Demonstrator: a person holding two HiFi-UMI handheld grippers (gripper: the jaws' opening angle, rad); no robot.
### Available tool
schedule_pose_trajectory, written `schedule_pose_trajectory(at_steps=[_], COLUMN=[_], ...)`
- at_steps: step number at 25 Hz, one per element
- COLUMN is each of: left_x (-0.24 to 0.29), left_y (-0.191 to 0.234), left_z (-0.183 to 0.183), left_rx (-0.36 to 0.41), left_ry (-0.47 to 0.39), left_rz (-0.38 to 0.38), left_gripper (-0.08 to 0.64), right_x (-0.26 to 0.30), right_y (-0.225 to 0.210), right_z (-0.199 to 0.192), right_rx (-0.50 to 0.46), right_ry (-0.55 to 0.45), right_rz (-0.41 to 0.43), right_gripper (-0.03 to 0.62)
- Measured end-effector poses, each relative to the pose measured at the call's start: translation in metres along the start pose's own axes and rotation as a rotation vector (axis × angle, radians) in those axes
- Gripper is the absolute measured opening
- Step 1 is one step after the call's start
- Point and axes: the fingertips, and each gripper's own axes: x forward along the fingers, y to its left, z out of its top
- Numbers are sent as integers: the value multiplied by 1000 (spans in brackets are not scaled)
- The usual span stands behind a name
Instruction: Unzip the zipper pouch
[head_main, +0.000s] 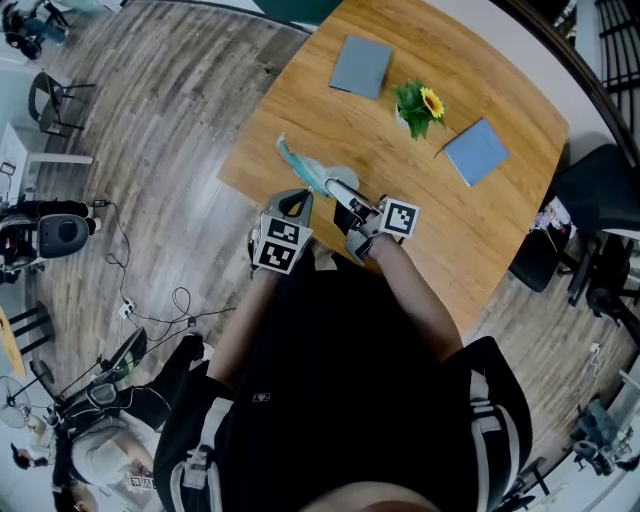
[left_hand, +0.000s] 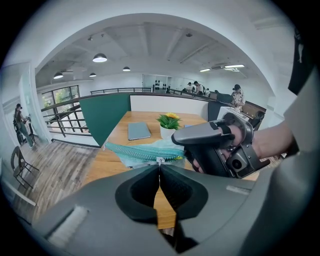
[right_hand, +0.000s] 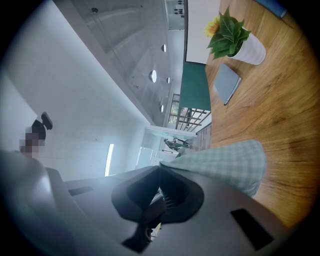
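1. Near the front edge of the wooden table (head_main: 500, 230), a teal zipper pouch (head_main: 305, 172) is caught between the two hand-held grippers.
2. The left gripper (left_hand: 160, 169) has its jaws pressed together, pinching the small pale zipper pull (left_hand: 160, 160) right at their tips. In the left gripper view the teal zipper line runs away to the left from that pull.
3. The right gripper (right_hand: 160, 170) is also closed, clamped on a fold of the pouch's checked green fabric. The rest of the cloth spreads out to the right over the wood.
4. In the head view the two grippers point toward each other at the pouch's near end, almost touching, with their marker cubes facing up.
5. Farther back on the table stands a small potted sunflower (head_main: 418, 105) in a white pot.
6. A grey-blue notebook (head_main: 361, 66) lies to one side of the plant and a second blue notebook (head_main: 476, 151) to the other, both well apart from the pouch.
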Motion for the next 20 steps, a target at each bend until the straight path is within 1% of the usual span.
schedule_pose_trajectory(at_steps=[13, 20], left_x=[1, 0], left_y=[3, 6], left_z=[-1, -3], left_rx=[14, 9], left_ry=[15, 28], left_rz=[9, 17], left_gripper=[9, 9], right_x=[-2, -1], right_y=[-2, 0], right_z=[-2, -3], right_rx=[0, -5], right_ry=[14, 25], right_rz=[-18, -15], right_gripper=[6, 6])
